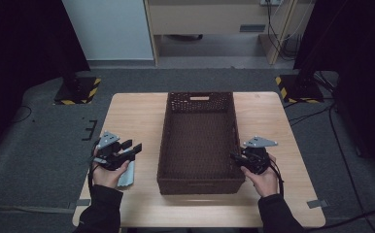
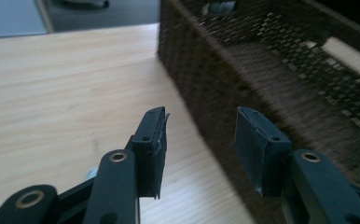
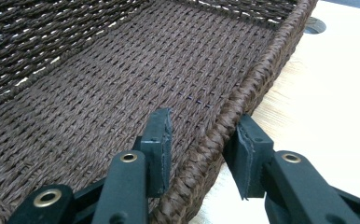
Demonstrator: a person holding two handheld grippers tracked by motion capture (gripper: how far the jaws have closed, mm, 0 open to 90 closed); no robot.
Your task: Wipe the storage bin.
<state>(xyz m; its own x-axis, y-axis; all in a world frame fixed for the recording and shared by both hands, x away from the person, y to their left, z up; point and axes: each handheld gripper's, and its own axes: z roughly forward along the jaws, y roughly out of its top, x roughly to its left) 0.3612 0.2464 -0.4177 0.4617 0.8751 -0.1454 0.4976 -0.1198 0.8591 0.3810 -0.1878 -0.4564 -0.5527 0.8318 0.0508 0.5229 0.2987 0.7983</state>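
A dark brown woven basket (image 1: 198, 141) stands empty in the middle of the wooden table (image 1: 132, 114), its long side running away from me. My left gripper (image 1: 133, 146) is held just above the table to the basket's left. Its jaws stand open with nothing between them, facing the basket's outer wall (image 2: 243, 88). My right gripper (image 1: 235, 158) is at the basket's right rim (image 3: 243, 98), near the front corner. It is open and straddles the rim, one jaw over the woven floor (image 3: 122, 79), the other outside above the table (image 3: 327, 93).
A pale folded cloth (image 1: 127, 177) lies on the table under my left hand. Two black stands on yellow-striped bases (image 1: 76, 90) (image 1: 297, 87) sit on the grey floor beyond the table's far corners, with cables (image 1: 321, 114) at the right.
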